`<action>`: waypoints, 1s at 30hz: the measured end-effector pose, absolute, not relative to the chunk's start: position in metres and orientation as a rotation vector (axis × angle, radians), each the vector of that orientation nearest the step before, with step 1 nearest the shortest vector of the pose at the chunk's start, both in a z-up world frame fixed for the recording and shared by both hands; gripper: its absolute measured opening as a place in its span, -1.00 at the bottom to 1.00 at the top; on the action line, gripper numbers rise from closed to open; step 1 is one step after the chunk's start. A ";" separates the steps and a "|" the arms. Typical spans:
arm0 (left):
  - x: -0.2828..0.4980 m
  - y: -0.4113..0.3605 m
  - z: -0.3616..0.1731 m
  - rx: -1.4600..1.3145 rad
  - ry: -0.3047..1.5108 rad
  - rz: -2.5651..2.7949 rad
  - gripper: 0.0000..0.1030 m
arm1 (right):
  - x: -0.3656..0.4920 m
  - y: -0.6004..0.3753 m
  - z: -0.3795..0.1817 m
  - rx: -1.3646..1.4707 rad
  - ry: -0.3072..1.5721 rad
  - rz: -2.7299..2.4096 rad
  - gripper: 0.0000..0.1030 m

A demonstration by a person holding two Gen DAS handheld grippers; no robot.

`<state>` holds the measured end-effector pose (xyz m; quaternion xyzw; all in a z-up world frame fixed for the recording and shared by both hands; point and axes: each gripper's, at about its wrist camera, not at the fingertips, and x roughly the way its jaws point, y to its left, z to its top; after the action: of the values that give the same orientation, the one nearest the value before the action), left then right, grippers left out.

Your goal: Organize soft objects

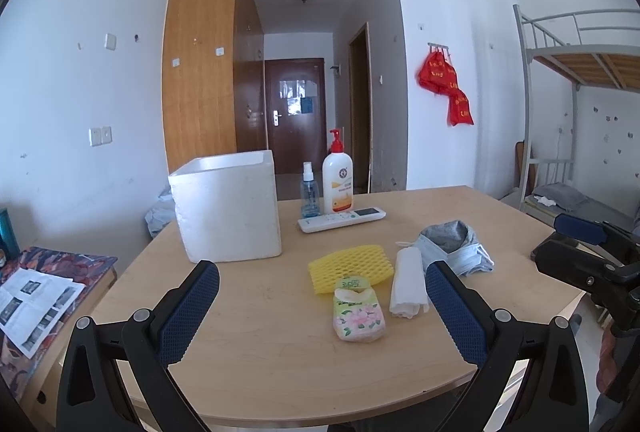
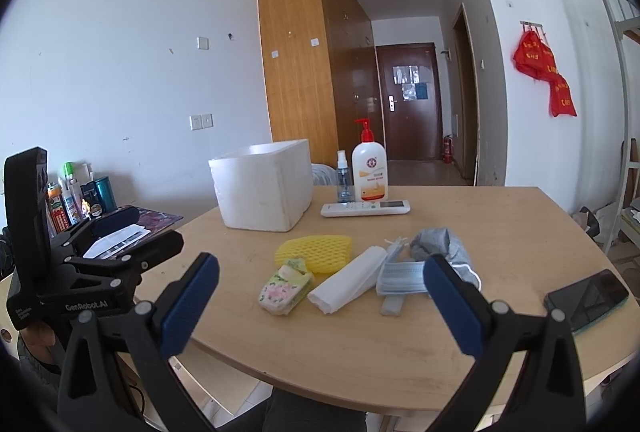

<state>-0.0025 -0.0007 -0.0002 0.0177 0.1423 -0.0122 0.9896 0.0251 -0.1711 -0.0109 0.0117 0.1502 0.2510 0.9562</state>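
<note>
Several soft things lie mid-table: a yellow foam net (image 1: pixel 349 267) (image 2: pixel 316 251), a flowered tissue pack (image 1: pixel 358 310) (image 2: pixel 285 286), a rolled white cloth (image 1: pixel 408 282) (image 2: pixel 352 278), a stack of blue face masks (image 1: pixel 448 252) (image 2: pixel 400 276) and a grey sock (image 1: pixel 450 232) (image 2: pixel 440 244). A white foam box (image 1: pixel 228 206) (image 2: pixel 262 184) stands open-topped at the back left. My left gripper (image 1: pixel 322 308) hovers open above the near table edge, the tissue pack between its fingers' lines. My right gripper (image 2: pixel 320 302) is open too, nothing held; it also shows at the right (image 1: pixel 580 252).
Behind the soft things lie a white remote (image 1: pixel 342 219) (image 2: pixel 366 209), a small spray bottle (image 1: pixel 310 192) and a lotion pump bottle (image 1: pixel 338 178) (image 2: pixel 369 168). A black phone (image 2: pixel 588 298) rests at the table's right edge. A side table with papers (image 1: pixel 36 300) stands left.
</note>
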 end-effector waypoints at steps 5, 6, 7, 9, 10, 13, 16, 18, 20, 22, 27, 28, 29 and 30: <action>-0.002 -0.001 0.000 0.036 0.284 -0.025 0.99 | 0.026 -0.171 -0.011 0.023 0.306 0.507 1.00; -0.002 -0.001 0.001 0.037 0.284 -0.024 0.99 | 0.025 -0.171 -0.011 0.023 0.305 0.507 1.00; -0.002 -0.001 0.001 0.038 0.285 -0.023 0.99 | 0.025 -0.171 -0.011 0.023 0.305 0.507 1.00; -0.001 -0.001 0.001 0.037 0.284 -0.023 0.99 | 0.026 -0.171 -0.011 0.023 0.304 0.509 1.00; -0.001 -0.001 0.001 0.035 0.284 -0.024 0.99 | 0.026 -0.171 -0.010 0.022 0.303 0.507 1.00; 0.000 -0.002 0.000 0.041 0.286 -0.022 0.99 | 0.026 -0.171 -0.011 0.023 0.304 0.509 1.00; -0.001 -0.001 0.000 0.036 0.284 -0.026 0.99 | 0.026 -0.171 -0.011 0.020 0.304 0.508 1.00; -0.001 -0.002 0.001 0.034 0.284 -0.026 0.99 | 0.025 -0.171 -0.010 0.020 0.304 0.512 1.00; -0.001 -0.002 0.000 0.035 0.284 -0.027 0.99 | 0.026 -0.172 -0.010 0.019 0.304 0.512 1.00; 0.000 -0.002 0.000 0.035 0.284 -0.025 0.99 | 0.027 -0.172 -0.009 0.022 0.307 0.515 1.00; 0.000 -0.001 0.001 0.035 0.282 -0.025 0.99 | 0.029 -0.172 -0.009 0.022 0.308 0.519 1.00; 0.000 -0.001 0.001 0.034 0.280 -0.025 0.99 | 0.030 -0.172 -0.009 0.020 0.308 0.519 1.00; 0.001 -0.002 0.000 0.033 0.280 -0.026 0.99 | 0.030 -0.172 -0.009 0.019 0.308 0.518 1.00; 0.001 -0.002 0.000 0.034 0.282 -0.027 0.99 | 0.030 -0.172 -0.009 0.019 0.308 0.518 1.00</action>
<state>0.0014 -0.0023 0.0000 0.0172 0.1403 -0.0137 0.9899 0.0301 -0.1715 -0.0093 0.0094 0.1515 0.2550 0.9549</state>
